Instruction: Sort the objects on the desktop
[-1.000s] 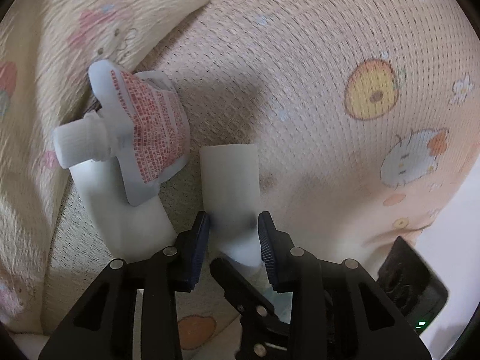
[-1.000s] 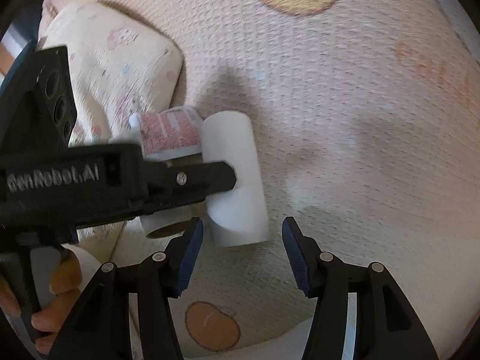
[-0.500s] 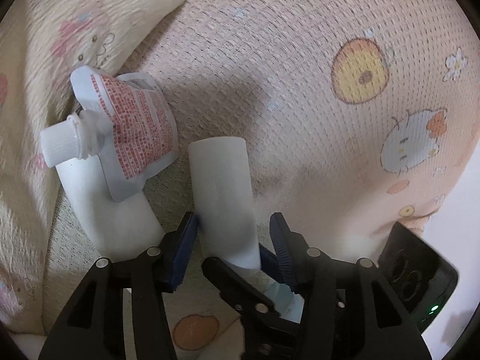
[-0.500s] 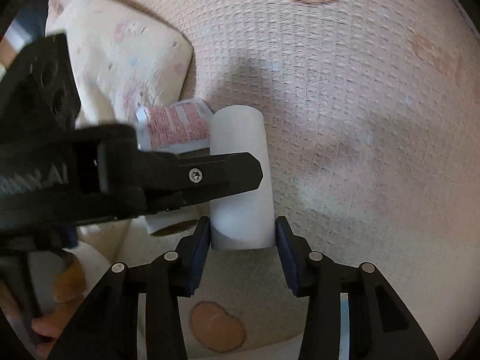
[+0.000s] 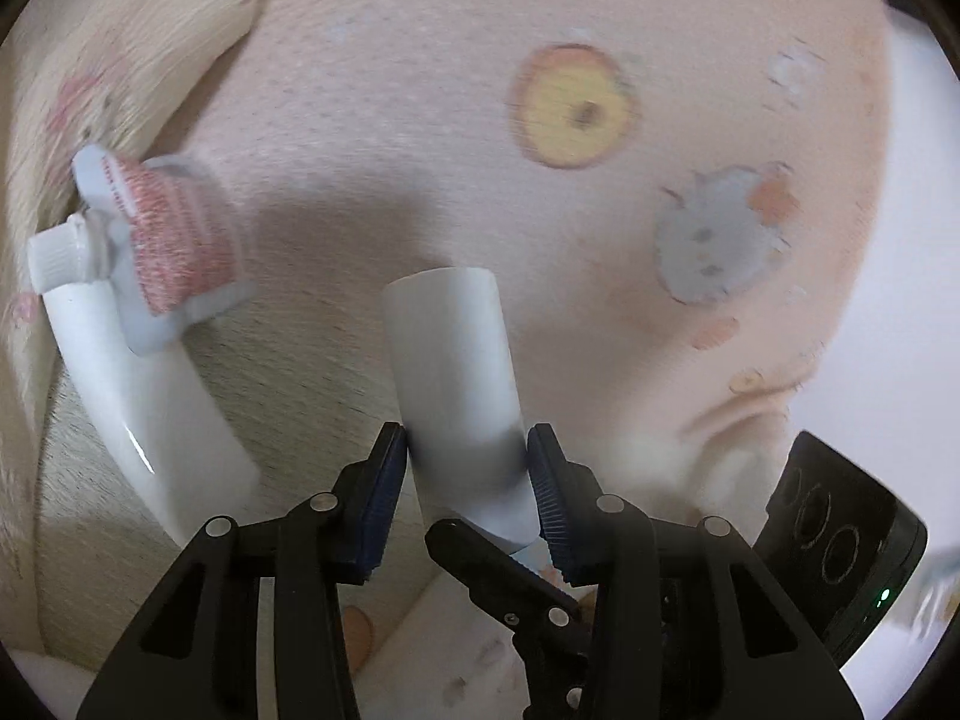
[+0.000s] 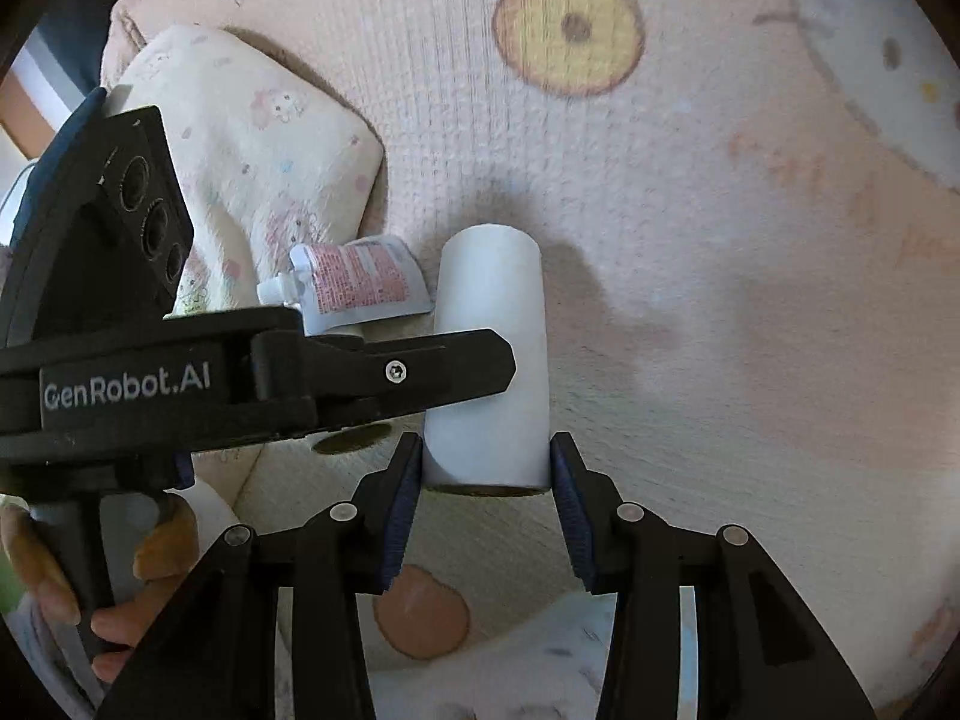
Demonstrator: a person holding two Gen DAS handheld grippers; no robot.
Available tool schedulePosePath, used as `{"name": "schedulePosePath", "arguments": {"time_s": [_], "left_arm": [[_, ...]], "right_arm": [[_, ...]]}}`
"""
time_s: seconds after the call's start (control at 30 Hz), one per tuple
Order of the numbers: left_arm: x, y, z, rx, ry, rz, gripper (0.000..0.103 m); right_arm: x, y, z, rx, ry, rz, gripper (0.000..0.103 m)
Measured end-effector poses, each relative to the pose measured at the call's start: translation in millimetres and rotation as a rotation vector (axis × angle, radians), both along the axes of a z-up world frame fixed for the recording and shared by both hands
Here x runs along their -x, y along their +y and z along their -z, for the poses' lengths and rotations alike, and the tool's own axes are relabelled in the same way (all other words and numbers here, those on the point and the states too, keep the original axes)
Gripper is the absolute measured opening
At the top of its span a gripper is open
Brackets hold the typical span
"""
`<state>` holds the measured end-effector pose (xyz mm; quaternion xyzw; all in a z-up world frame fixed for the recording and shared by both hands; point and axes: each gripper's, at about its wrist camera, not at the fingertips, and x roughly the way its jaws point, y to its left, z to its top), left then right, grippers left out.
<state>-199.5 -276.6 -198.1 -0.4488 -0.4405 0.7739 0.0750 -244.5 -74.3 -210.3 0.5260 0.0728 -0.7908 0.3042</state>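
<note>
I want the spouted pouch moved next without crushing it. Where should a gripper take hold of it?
Probably the white capped spout, the only stiff part of the spouted pouch. It juts sideways past the soft body, which rests on a white tube beside the pillow. Come from above with the jaws across the neck.

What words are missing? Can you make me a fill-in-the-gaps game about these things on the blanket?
The pouch has ___ writing on it.
The pouch's screw cap is ___.
Counting the middle roll and the roll under the pouch, there are ___ rolls.
Missing words: red; white; two.
</note>
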Motion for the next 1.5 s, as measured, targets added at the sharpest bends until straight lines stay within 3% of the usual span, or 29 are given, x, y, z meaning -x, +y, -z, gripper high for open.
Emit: {"name": "schedulePosePath", "arguments": {"time_s": [0.27, 0.6, 0.73, 0.87, 1.0, 1.2, 1.37, 1.43, 1.5], "left_arm": [[-39, 37, -22, 0.006, 0.066, 0.077, 0.046], [-90, 76, -16, 0.061, 0.025, 0.190, 0.046], [-101, 83, -8, 0.081, -0.030, 0.209, 0.046], [-99, 81, 1, 0.042, -0.090, 0.239, 0.046], [-90, 71, 4, -0.003, -0.096, 0.232, 0.055], [-70, 63, 19, -0.038, -0.141, 0.213, 0.056], [-68, 70, 24, -0.044, -0.135, 0.234, 0.056], [-70, 70, 26, -0.031, -0.132, 0.234, 0.051], [-72, 67, 30, -0.093, -0.139, 0.223, 0.047]], "right_arm": [[-66, 19, -32, 0.003, 0.069, 0.061, 0.040], [-131, 76, -19, 0.049, 0.021, 0.187, 0.040], [-143, 79, -6, 0.065, -0.014, 0.216, 0.040], [-151, 84, 6, 0.082, -0.039, 0.223, 0.040], [-151, 87, 11, 0.093, -0.048, 0.227, 0.040], [-154, 92, 12, 0.090, -0.055, 0.227, 0.040], [-154, 89, 18, 0.084, -0.065, 0.231, 0.040], [-154, 90, 22, 0.093, -0.072, 0.242, 0.041], [-154, 92, 25, 0.104, -0.083, 0.250, 0.041]]}}
